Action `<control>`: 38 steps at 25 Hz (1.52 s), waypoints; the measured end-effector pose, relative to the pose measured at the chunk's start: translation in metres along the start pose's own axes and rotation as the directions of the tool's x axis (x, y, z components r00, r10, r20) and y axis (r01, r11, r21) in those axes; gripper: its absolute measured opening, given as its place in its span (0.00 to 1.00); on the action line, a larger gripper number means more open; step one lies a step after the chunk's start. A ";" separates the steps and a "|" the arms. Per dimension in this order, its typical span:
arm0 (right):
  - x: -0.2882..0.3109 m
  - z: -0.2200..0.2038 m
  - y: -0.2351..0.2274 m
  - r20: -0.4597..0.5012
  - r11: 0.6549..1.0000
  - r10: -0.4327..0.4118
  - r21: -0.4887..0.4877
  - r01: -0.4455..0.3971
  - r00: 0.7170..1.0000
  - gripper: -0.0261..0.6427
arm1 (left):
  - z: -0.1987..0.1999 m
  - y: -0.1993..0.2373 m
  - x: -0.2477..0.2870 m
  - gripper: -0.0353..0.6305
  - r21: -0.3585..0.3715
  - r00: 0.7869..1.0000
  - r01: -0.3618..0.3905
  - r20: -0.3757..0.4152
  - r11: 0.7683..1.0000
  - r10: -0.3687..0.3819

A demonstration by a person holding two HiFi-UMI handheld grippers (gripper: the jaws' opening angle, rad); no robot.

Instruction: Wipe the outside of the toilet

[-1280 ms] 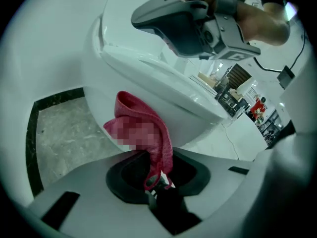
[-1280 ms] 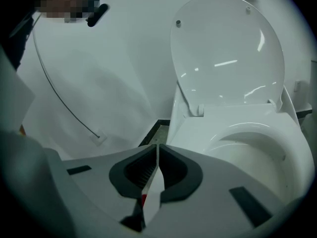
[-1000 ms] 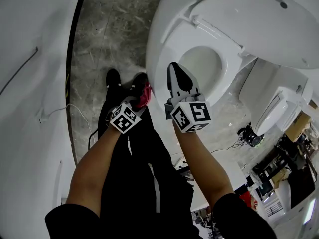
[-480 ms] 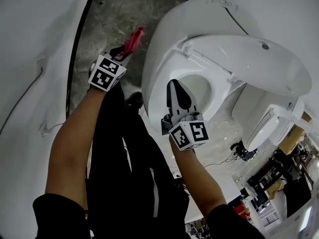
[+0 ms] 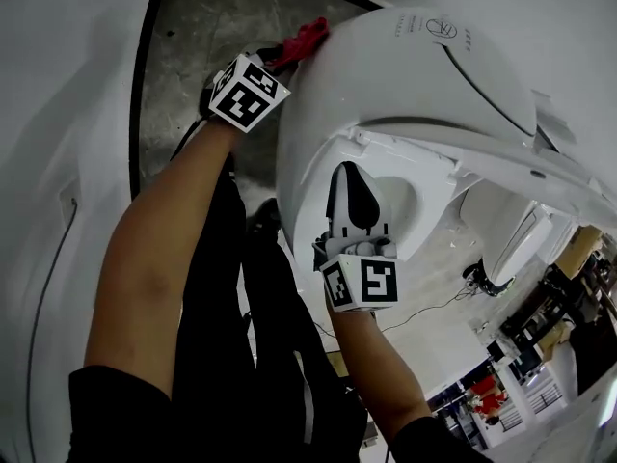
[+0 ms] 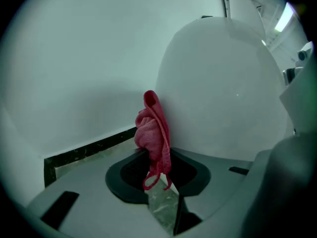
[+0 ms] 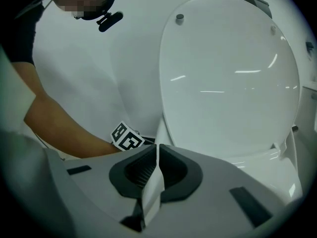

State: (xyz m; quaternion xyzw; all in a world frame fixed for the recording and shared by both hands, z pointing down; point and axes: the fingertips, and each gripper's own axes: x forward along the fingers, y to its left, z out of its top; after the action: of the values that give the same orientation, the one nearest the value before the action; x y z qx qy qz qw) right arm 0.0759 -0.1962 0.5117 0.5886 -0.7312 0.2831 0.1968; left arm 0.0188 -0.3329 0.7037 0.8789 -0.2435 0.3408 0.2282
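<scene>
The left gripper [image 6: 158,180] is clamped on the lower end of a red cloth [image 6: 154,128], which lies against the toilet's [image 5: 386,75] outer side. The cloth looks soft and light, so it is best bunched near the middle. The right gripper [image 7: 156,165], jaws together on nothing, hovers over the toilet's front rim. The bowl [image 5: 415,199] looks empty.

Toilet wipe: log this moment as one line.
left gripper: shut on cloth | cloth: at toilet outer side | right gripper: jaws together, empty
</scene>
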 end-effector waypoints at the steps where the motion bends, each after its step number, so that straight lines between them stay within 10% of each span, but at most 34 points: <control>1: 0.003 0.001 0.001 -0.001 1.000 -0.004 0.004 0.004 1.000 0.10 | 0.000 0.002 0.003 0.21 0.011 1.000 0.007 -0.004 1.000 -0.007; 20: -0.014 -0.036 0.042 -0.115 0.994 0.111 -0.009 -0.113 0.987 0.10 | -0.093 -0.099 -0.024 0.21 0.027 0.999 0.039 -0.039 0.999 -0.038; 38: -0.074 -0.105 0.049 -0.188 0.972 0.208 -0.071 -0.224 0.960 0.10 | -0.220 -0.261 -0.070 0.21 -0.233 0.992 0.026 -0.117 0.972 -0.055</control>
State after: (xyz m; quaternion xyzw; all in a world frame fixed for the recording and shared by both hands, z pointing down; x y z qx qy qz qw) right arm 0.0406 -0.0657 0.5370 0.4679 -0.7825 0.3209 0.2563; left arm 0.0183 0.0138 0.7382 0.8285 -0.2489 0.3589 0.3505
